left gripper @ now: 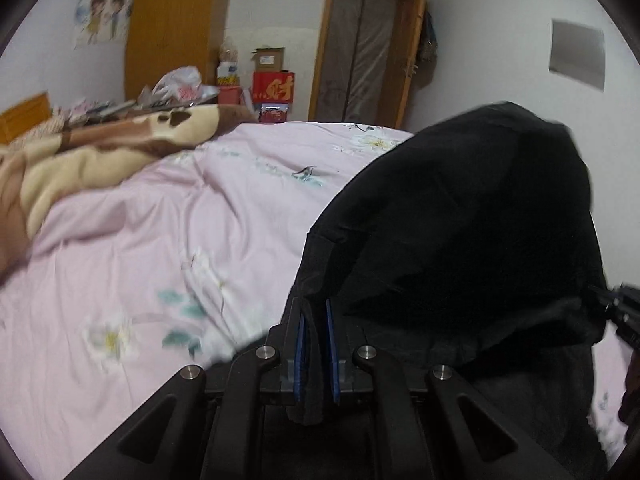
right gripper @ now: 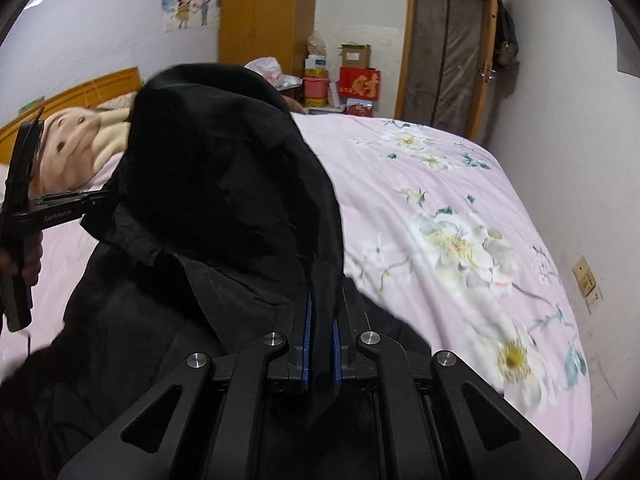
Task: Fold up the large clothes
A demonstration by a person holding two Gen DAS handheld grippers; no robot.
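Note:
A large black garment (left gripper: 472,216) is lifted off a pink flowered bed cover (left gripper: 140,248). My left gripper (left gripper: 316,308) is shut on a thick edge of this garment, which fills the right half of the left wrist view. In the right wrist view my right gripper (right gripper: 322,300) is shut on another edge of the same black garment (right gripper: 224,184); the cloth bulges up to the left and hangs down over the bed. The left gripper (right gripper: 96,197) also shows there at the far left, held by a hand, its tips against the cloth. The right gripper's body (left gripper: 624,312) peeks in at the right edge.
A brown and cream blanket (left gripper: 80,160) lies bunched at the head of the bed near the wooden headboard (right gripper: 80,92). Boxes and bags (left gripper: 272,84) stand by a wooden wardrobe (left gripper: 176,28) and a door (left gripper: 360,56). The pink cover (right gripper: 460,220) stretches to the wall on the right.

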